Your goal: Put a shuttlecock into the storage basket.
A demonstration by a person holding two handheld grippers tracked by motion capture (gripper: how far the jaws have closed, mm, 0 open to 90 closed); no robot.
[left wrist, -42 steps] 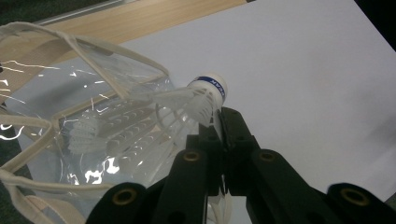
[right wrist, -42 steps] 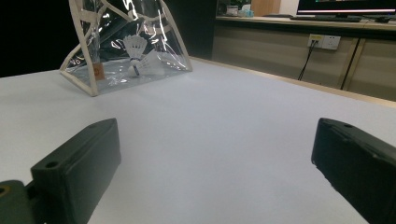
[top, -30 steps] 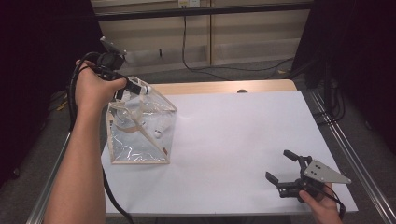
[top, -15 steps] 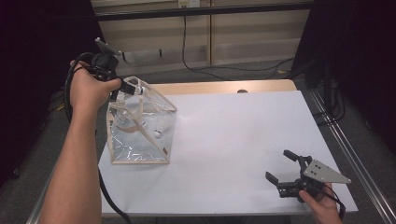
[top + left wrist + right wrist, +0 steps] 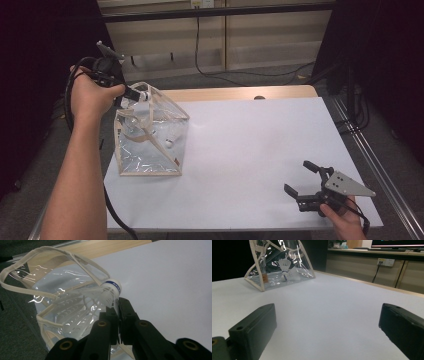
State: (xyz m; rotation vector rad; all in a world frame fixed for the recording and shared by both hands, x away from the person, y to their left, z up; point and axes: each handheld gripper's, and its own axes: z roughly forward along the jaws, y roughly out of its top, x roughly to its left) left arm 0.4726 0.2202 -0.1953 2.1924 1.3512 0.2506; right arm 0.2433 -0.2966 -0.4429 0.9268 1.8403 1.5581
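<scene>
A clear plastic bag (image 5: 150, 137) with beige trim stands on the left part of the white table (image 5: 260, 145). My left gripper (image 5: 134, 93) is at the bag's top corner, shut on a white shuttlecock (image 5: 143, 95). In the left gripper view the shuttlecock's (image 5: 110, 290) blue-banded cork points away above the closed jaws of the left gripper (image 5: 117, 305), beside the bag's mouth (image 5: 62, 277). Another shuttlecock (image 5: 284, 267) lies inside the bag (image 5: 262, 280). My right gripper (image 5: 298, 176) rests open near the table's front right, far from the bag, and its view shows the right gripper (image 5: 327, 322) with nothing between its jaws.
A wooden strip (image 5: 235, 93) runs along the table's far edge. A black cable (image 5: 112, 210) trails from the left gripper down past the forearm. Metal rails (image 5: 370, 165) flank the table's right side. Broad bare white surface lies between the bag and the right gripper.
The left hand and its gripper have shifted slightly left and back at the bag's top corner, with the shuttlecock still in its jaws. The right gripper has stayed put.
</scene>
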